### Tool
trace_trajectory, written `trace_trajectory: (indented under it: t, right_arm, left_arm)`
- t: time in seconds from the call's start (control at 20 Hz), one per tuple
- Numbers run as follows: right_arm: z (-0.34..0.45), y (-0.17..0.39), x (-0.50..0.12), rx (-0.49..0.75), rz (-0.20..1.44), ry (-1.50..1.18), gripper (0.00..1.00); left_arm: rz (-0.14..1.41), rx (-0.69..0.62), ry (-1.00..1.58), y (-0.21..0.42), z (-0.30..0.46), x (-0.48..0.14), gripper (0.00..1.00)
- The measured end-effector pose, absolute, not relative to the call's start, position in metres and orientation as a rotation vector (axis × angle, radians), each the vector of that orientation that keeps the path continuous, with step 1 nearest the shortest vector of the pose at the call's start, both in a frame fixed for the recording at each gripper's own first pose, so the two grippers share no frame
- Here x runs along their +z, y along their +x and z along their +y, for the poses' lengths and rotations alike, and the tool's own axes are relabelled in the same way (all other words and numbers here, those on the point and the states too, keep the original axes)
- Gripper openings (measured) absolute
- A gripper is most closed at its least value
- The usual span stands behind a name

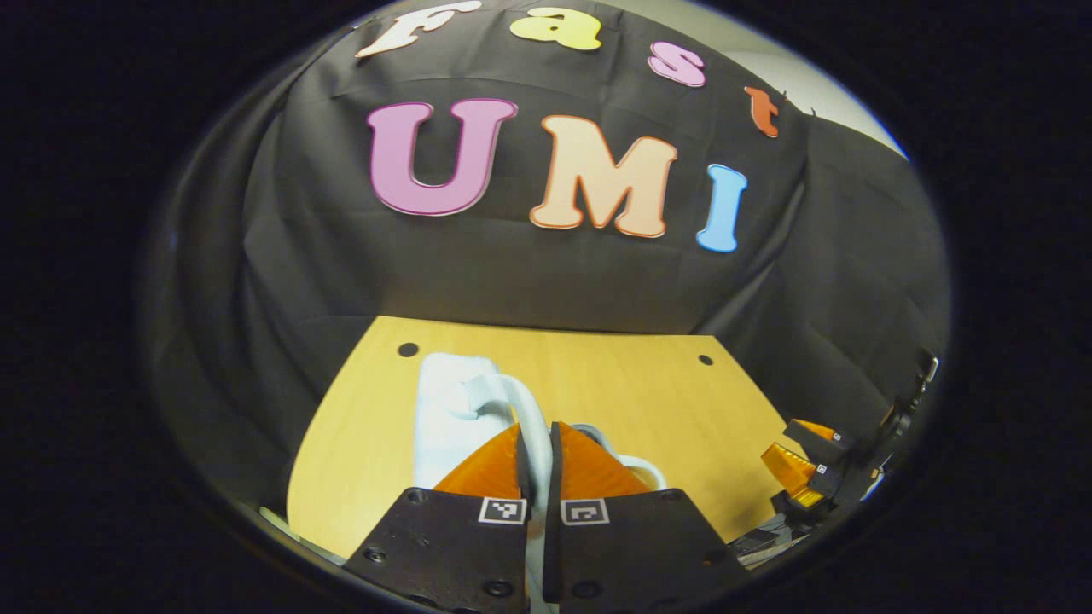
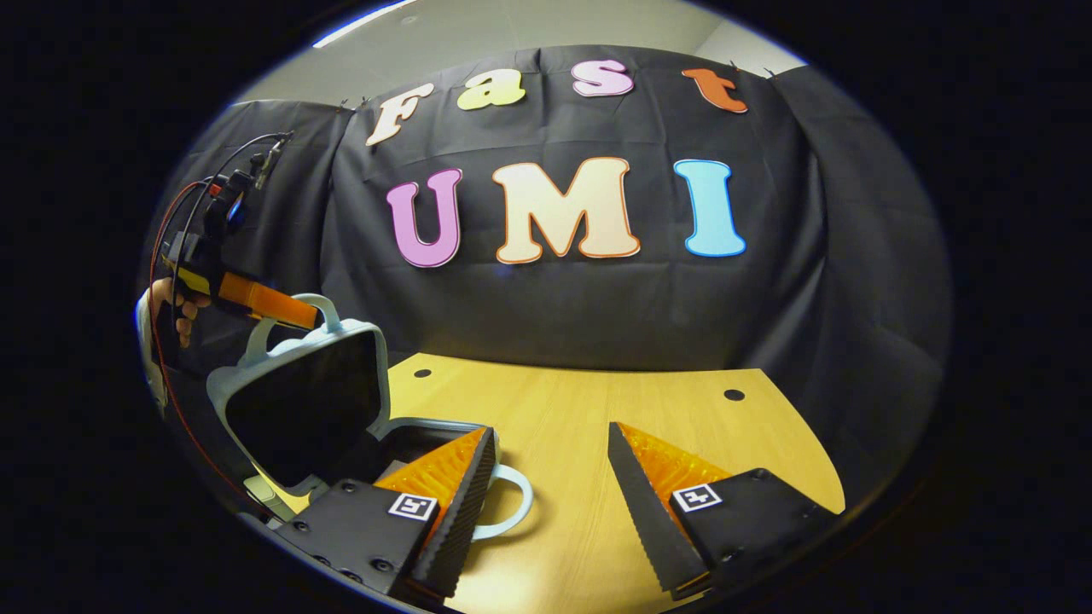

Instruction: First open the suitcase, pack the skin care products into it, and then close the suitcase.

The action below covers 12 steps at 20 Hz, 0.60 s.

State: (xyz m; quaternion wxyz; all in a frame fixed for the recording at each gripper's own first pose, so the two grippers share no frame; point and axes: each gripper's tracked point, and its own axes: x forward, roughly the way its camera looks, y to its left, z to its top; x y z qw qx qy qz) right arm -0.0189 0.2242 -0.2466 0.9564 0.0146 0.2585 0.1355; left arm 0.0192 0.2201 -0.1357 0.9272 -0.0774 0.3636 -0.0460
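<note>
The small pale-blue hard-shell suitcase stood open on the left part of the light wooden table, its dark-lined lid raised upright and its lower half lying flat on the tabletop with a looped handle sticking out toward the near edge. The left gripper was closed on the white carry handle at the top of the lid, both fingers pressing on it; in the right gripper view that same tool reached in from the far left, held by a hand. The right gripper hung over the near middle of the table with its fingers spread wide apart and nothing between them, just right of the case's lower half.
</note>
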Motion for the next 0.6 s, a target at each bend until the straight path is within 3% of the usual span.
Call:
trace_trajectory:
  t: [0.2, 0.25, 0.3, 0.35, 0.45, 0.5, 0.55, 0.6]
  right_arm:
    - [0.197, -0.023, -0.239, 0.243, 0.512, 0.010, 0.85]
    - [0.190, -0.024, -0.239, 0.232, 0.514, 0.010, 0.77]
    - [0.182, -0.025, -0.240, 0.221, 0.517, 0.011, 0.77]
    - [0.175, -0.026, -0.240, 0.210, 0.519, 0.009, 0.85]
    - [0.160, -0.029, -0.240, 0.190, 0.525, 0.006, 0.85]
    - [0.154, -0.029, -0.241, 0.181, 0.527, 0.003, 0.77]
    - [0.147, -0.030, -0.240, 0.173, 0.528, -0.001, 0.77]
    - [0.141, -0.032, -0.240, 0.164, 0.528, -0.005, 0.85]
  left_arm:
    - [0.768, -0.167, -0.186, 0.024, 0.172, -0.152, 0.01]
    - [0.774, -0.183, -0.190, 0.024, 0.161, -0.159, 0.01]
    - [0.791, -0.203, -0.190, 0.022, 0.148, -0.167, 0.01]
    - [0.803, -0.224, -0.195, 0.021, 0.135, -0.175, 0.01]
    - [0.838, -0.254, -0.196, 0.019, 0.114, -0.195, 0.01]
    - [0.855, -0.266, -0.194, 0.018, 0.104, -0.205, 0.01]
    - [0.874, -0.274, -0.192, 0.015, 0.094, -0.214, 0.02]
    - [0.897, -0.279, -0.189, 0.012, 0.087, -0.224, 0.02]
